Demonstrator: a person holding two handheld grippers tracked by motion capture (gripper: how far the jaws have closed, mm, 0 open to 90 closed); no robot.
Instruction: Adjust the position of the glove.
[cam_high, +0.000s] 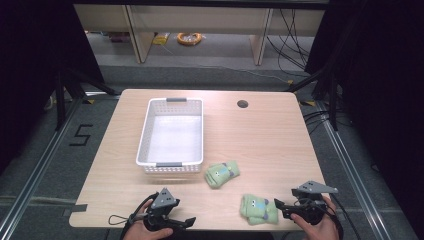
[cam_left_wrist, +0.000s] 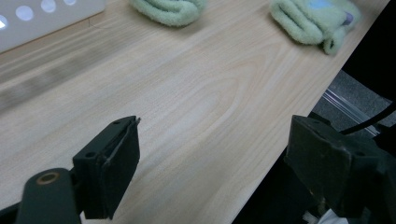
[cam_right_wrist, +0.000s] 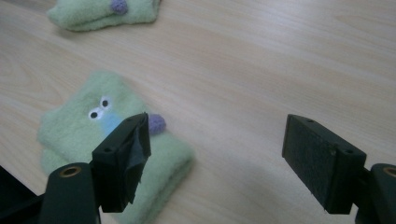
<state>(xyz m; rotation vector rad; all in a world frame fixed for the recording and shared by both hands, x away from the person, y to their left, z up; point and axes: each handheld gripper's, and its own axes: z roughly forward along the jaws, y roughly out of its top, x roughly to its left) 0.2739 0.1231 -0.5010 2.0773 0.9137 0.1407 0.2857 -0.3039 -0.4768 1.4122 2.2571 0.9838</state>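
Observation:
Two folded light-green socks with cartoon faces lie on the wooden table. One sock (cam_high: 221, 173) (cam_left_wrist: 170, 9) (cam_right_wrist: 102, 11) rests just right of the white basket's front corner. The other sock (cam_high: 258, 209) (cam_left_wrist: 317, 18) (cam_right_wrist: 93, 130) lies near the front edge. My right gripper (cam_high: 279, 206) (cam_right_wrist: 224, 156) is open just right of this nearer sock, and one jaw overlaps its edge in the right gripper view. My left gripper (cam_high: 186, 222) (cam_left_wrist: 219, 158) is open over bare wood at the front edge, well left of both socks.
A white perforated basket (cam_high: 145, 135) (cam_left_wrist: 46, 18) stands empty on the left half of the table. A round cable hole (cam_high: 242, 104) sits at the back right. The table's front edge (cam_left_wrist: 299, 126) runs close under the left gripper. Shelving and cables lie on the floor beyond.

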